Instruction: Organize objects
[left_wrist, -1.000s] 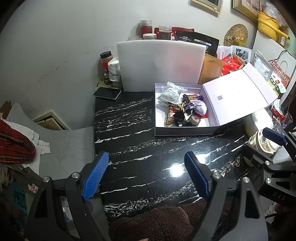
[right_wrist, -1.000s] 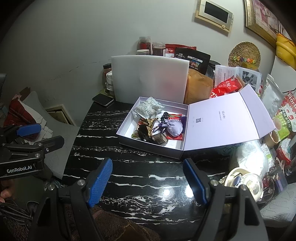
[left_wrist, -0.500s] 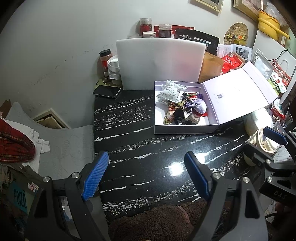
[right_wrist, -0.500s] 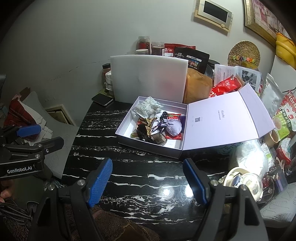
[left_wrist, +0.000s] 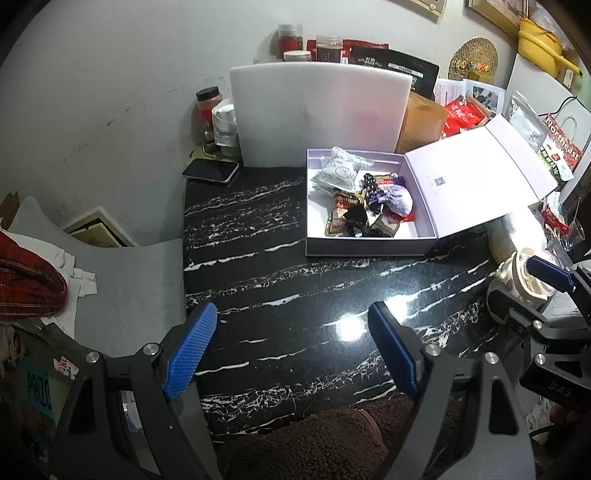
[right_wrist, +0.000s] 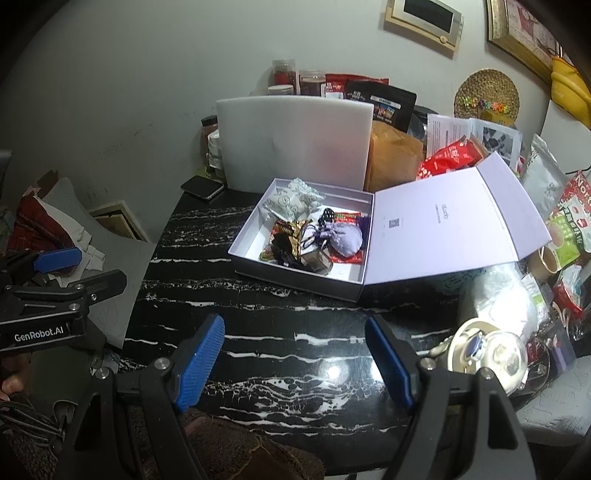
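The lavender box (left_wrist: 369, 247) sits toward my table's (left_wrist: 280, 288) far right corner, lid flung back so its jumbled packets can be reached; I hold left claw (left_wrist: 291, 347) and right claw (right_wrist: 295, 356) wide, empty, at the near edge.

A black marble table (left_wrist: 280, 280) with white veins stands against a plain grey wall (left_wrist: 110, 74). A bright ceiling light reflects off its glossy top. Framed pictures (right_wrist: 423, 14) and a round woven mat (right_wrist: 485, 94) hang on the wall. A grey cushioned seat (left_wrist: 125, 280) sits beside the table's left edge.
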